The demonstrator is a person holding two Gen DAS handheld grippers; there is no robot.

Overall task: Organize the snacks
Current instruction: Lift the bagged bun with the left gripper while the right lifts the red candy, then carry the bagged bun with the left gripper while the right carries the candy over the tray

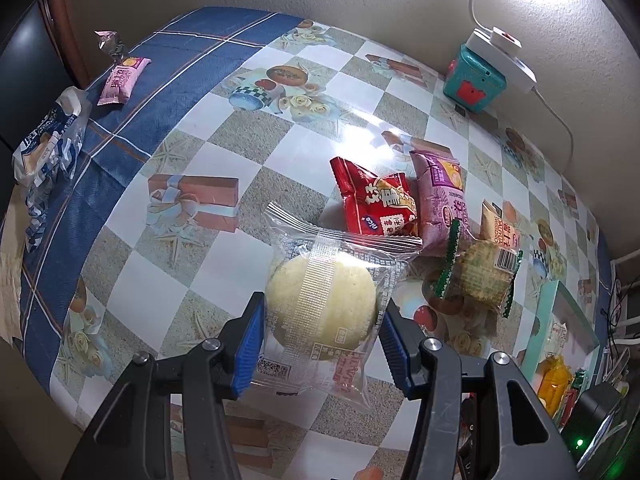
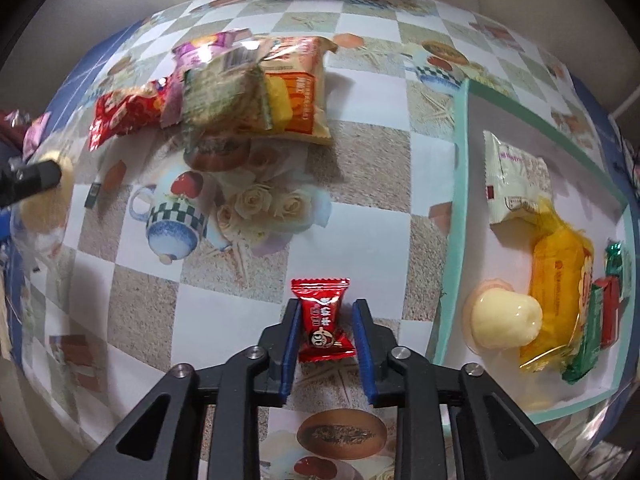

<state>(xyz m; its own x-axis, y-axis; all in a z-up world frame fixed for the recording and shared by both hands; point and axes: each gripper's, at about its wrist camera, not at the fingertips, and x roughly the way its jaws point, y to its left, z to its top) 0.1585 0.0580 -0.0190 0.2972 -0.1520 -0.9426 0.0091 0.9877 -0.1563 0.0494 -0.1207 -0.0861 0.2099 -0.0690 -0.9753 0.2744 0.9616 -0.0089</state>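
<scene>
A round pale cake in a clear wrapper [image 1: 320,300] sits between the blue pads of my left gripper [image 1: 321,320], which is shut on it just over the checkered tablecloth. My right gripper [image 2: 328,305] points down at the table and is shut on a small red candy [image 2: 322,316]; the candy's top sticks out past the fingertips. Beyond the cake lies a pile: a red packet [image 1: 372,208], a purple packet [image 1: 440,200], a green-edged cracker packet [image 1: 476,276] and an orange packet [image 2: 296,92]. A teal-rimmed tray [image 2: 460,200] is right of the candy.
The tray holds a white packet [image 2: 516,172], a yellow packet [image 2: 560,280], a jelly cup [image 2: 504,316] and green and red packets [image 2: 600,320]. A pink packet [image 1: 122,80] and a blue-white bag [image 1: 48,148] lie far left. A teal box [image 1: 474,80] under a power strip stands by the wall.
</scene>
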